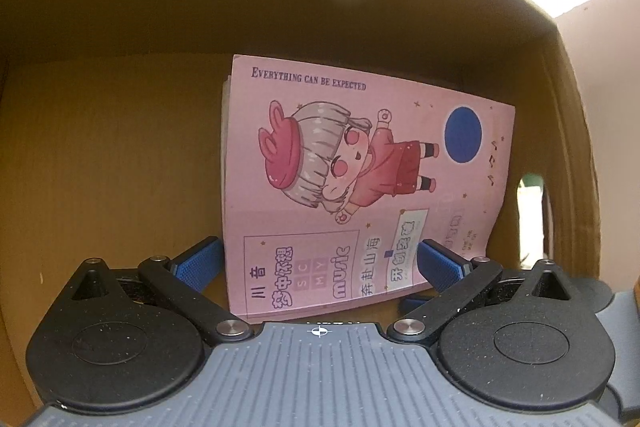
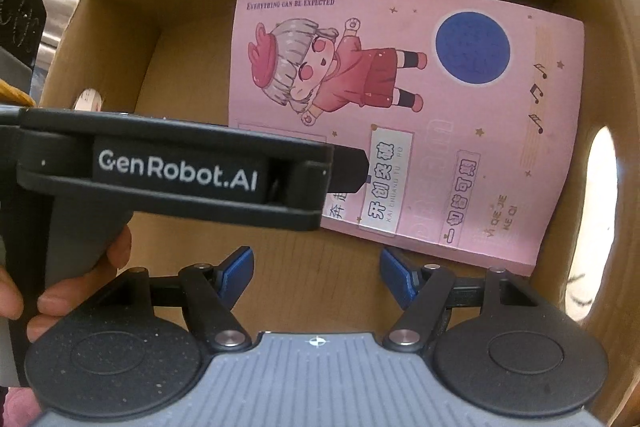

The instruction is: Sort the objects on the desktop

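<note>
Box point(image 2: 120, 27) biggest, brown cardboard. Pink notebook point(image 2: 460, 115) lies flat on box floor, near right wall. Our left gripper point(image 1: 320, 263) over notebook's near end, jaws apart, holding nothing. Our right gripper point(image 2: 316, 275) jaws apart too, empty. Worry: grippers close together, might bump, or catch cover and bend it.

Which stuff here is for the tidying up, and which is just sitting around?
For the job:
pink notebook, lying flat in the box
cardboard box
left gripper, open
right gripper, open

Just around:
white round thing, seen through the box's handle hole, too blurry to name
</note>
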Motion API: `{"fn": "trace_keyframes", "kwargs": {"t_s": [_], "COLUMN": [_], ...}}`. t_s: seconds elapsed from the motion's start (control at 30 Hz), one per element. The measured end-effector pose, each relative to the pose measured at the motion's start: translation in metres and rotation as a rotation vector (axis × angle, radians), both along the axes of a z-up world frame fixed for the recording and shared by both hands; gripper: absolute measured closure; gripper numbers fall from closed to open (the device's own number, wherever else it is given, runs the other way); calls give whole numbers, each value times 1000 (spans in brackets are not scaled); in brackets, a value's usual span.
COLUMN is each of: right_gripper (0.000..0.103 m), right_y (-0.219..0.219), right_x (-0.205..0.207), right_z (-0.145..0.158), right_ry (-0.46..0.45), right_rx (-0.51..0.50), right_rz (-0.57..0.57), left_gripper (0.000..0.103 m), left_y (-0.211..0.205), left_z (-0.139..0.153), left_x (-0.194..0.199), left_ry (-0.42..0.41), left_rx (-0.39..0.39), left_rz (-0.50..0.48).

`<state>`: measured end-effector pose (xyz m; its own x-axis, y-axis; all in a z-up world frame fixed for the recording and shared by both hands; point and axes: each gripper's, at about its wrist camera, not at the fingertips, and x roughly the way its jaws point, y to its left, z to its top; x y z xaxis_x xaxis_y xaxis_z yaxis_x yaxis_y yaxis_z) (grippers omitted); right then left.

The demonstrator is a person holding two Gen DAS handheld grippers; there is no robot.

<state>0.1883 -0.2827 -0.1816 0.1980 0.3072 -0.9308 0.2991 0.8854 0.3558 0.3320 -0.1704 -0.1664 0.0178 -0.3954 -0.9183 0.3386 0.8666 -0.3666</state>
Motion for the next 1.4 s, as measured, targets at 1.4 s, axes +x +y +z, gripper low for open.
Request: {"fn": "trace_keyframes", "kwargs": {"t_s": [1.4], "right_gripper": [29], "right_y": [42], "right_x": [-125], "right_z": [3], "right_ry": [-143], "right_rx": [61], "right_rz": [-126], "left_gripper": [0], "left_y": [8], "left_z": [-33], "left_x": [-104], "left_ry": [-44], "left_rx": [17], "left_rz": [54]}}
